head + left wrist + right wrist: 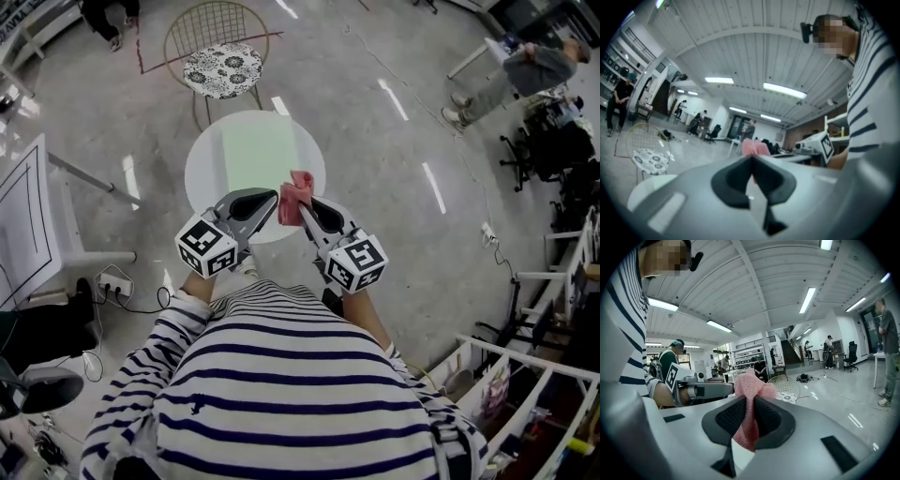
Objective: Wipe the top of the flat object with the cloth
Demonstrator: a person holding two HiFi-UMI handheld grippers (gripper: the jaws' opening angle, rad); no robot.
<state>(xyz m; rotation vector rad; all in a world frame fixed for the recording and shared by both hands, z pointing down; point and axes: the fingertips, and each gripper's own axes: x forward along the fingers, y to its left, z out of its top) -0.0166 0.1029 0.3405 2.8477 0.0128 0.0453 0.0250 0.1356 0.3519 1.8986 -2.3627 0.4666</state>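
White table, pale green sheet, crumpled pink cloth in right tongs

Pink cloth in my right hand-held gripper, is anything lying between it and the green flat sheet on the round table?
Nothing visible does. The pink cloth, clamped in the right hand-held gripper, is held over the near side of the round white table; the pale green flat sheet lies just beyond it with its top bare.

Looks steeply down from the head, from high above the table. Looks out along the jaws from the left gripper and right gripper, very close to them, into the room. Shares cloth and chair across all three.
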